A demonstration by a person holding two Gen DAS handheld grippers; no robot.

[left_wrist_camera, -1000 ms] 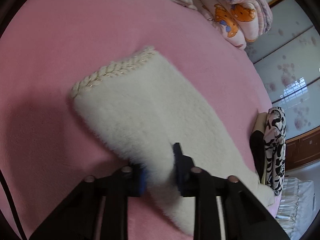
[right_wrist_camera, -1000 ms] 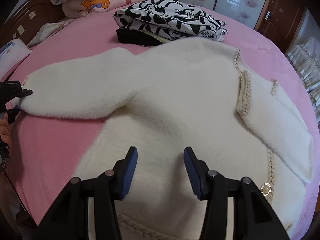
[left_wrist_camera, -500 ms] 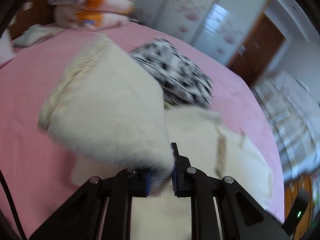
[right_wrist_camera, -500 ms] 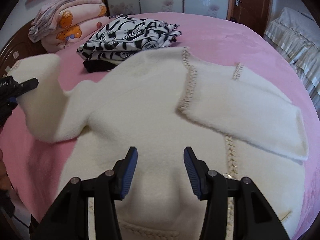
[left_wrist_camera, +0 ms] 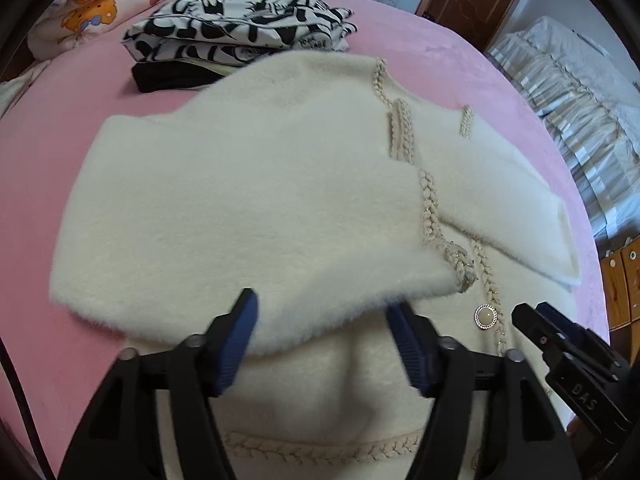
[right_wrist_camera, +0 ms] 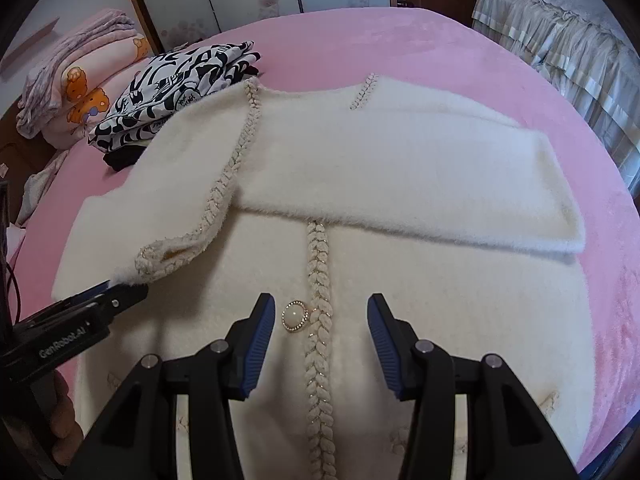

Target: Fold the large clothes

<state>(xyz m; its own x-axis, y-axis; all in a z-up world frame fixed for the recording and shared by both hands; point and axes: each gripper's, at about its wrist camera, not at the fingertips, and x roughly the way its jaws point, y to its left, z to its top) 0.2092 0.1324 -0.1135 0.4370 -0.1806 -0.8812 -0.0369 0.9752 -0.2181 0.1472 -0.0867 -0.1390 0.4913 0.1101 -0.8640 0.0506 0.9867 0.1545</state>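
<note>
A cream fluffy cardigan (left_wrist_camera: pixel 280 400) (right_wrist_camera: pixel 440 320) lies face up on the pink bed (left_wrist_camera: pixel 60 120). Both sleeves are folded across its chest: the left sleeve (left_wrist_camera: pixel 240 220) (right_wrist_camera: pixel 188 200) and the right sleeve (left_wrist_camera: pixel 500 200) (right_wrist_camera: pixel 420 184). My left gripper (left_wrist_camera: pixel 320 308) (right_wrist_camera: pixel 124 294) is opening its jaws. The left sleeve's fuzzy edge lies between them, and the pads stand off it. My right gripper (right_wrist_camera: pixel 320 304) (left_wrist_camera: pixel 524 316) hovers open over the braided front placket, with the pearl button (right_wrist_camera: pixel 295 316) (left_wrist_camera: pixel 485 317) showing between its fingers, and it grips nothing.
A stack of folded black-and-white clothes (left_wrist_camera: pixel 240 32) (right_wrist_camera: pixel 172 92) sits just beyond the cardigan's shoulder. A rolled pink bear-print quilt (left_wrist_camera: pixel 92 12) (right_wrist_camera: pixel 76 92) lies at the far left. A second bed with a frilled cover (left_wrist_camera: pixel 560 80) stands to the right.
The left gripper carried the outstretched left sleeve over onto the cardigan's chest, and its jaws have come apart. The right gripper drifted over the front to the button placket, still open.
</note>
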